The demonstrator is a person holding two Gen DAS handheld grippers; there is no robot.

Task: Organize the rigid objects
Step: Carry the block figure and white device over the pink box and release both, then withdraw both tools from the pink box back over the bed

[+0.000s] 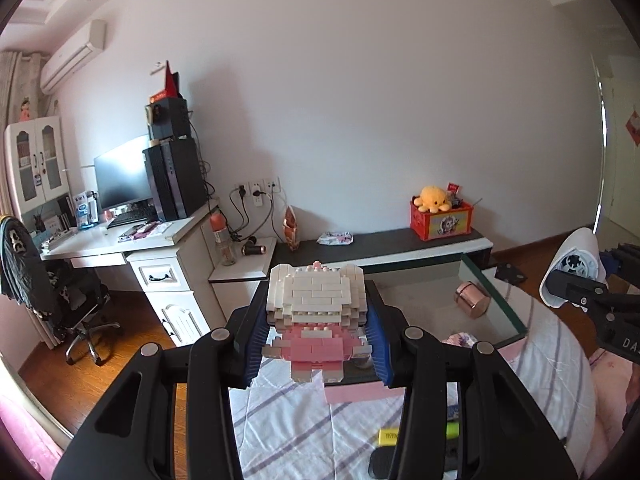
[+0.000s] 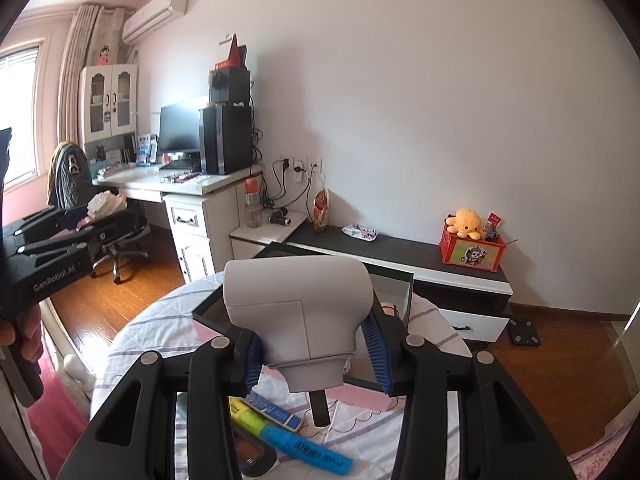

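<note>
**Above the bed, both claws loaded and the glass box waiting**

Over the striped bedsheet (image 1: 288, 420) both grippers hang in the air, each with a load. The left gripper (image 1: 316, 344) has its blue pads clamped on either side of a brick-built figure (image 1: 316, 312), cream on top and pink below, held clear of the bedding. Over on the other side, the right gripper (image 2: 316, 356) is closed around the grey neck of a small hair dryer (image 2: 298, 312), its stubby dark cord end pointing down toward the sheet.

Just ahead of both sits the glass box (image 1: 496, 300), open at the top, with a copper-coloured cylinder (image 1: 472, 300) already lying inside. That looks like the collection point, so this reads as the carry stage: two picks made, drops not yet done.

Still loose on the sheet: a yellow highlighter (image 2: 246, 420), a blue highlighter (image 2: 308, 450) and a blue eraser (image 2: 276, 414), so plenty remains.

Next, I'd judge, each load needs lifting over the glass rim and lowering in turn, one claw at a time to avoid a clash. The figure is brick-built and could shed pieces, so set it down gently and keep it off the cylinder.
</note>
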